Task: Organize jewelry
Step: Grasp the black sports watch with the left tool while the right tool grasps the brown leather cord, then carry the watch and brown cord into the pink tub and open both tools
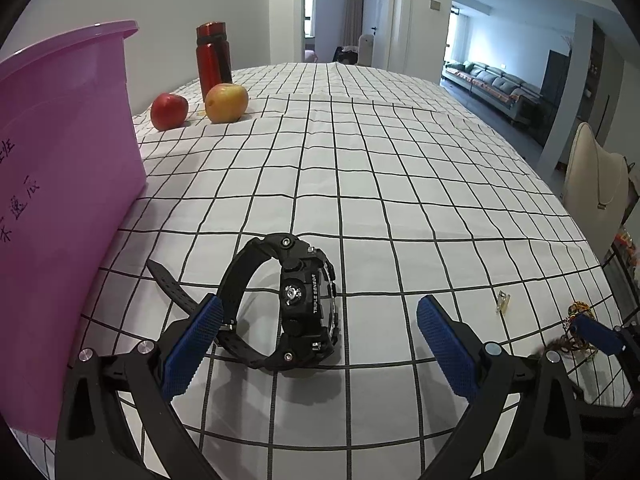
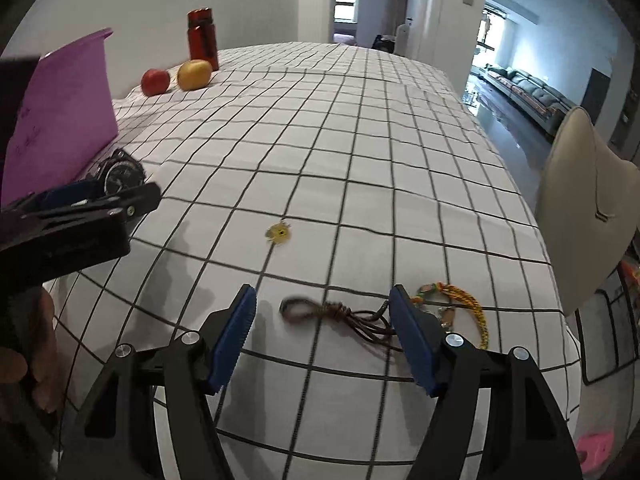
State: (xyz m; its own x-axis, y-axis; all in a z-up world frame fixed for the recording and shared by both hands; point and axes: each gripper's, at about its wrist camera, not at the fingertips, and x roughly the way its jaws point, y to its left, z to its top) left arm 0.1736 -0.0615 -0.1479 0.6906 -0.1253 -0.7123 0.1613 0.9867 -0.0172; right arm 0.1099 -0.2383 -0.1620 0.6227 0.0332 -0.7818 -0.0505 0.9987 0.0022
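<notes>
Jewelry lies scattered over the near part of a white black-checked tablecloth [image 1: 360,160]. Black digital watch [image 1: 288,304] rests on its side near the cloth's left edge, just beside a pink plastic bin [image 1: 60,200]; strap buckled in a loop, tail end trailing toward the bin. Left gripper [image 1: 316,344] hovers over the watch, jaws wide apart, left pad at the strap, contact unclear, right pad well clear. Toward the near right corner: brown cord bracelet [image 2: 340,314] lying loose on the cloth, its right end running behind the right finger of the right gripper [image 2: 322,336]. Jaws open, nothing clamped. Yellow-green braided bracelet [image 2: 464,308] just beyond that finger, close to the right edge. Small gold flower-shaped piece [image 2: 279,233] alone, further in from the near edge. Far left corner: red apple [image 1: 169,111], yellow apple [image 1: 226,103], red bottle [image 1: 213,56]. Beige necklace bust [image 2: 580,208] with a thin chain stands off the right edge.
</notes>
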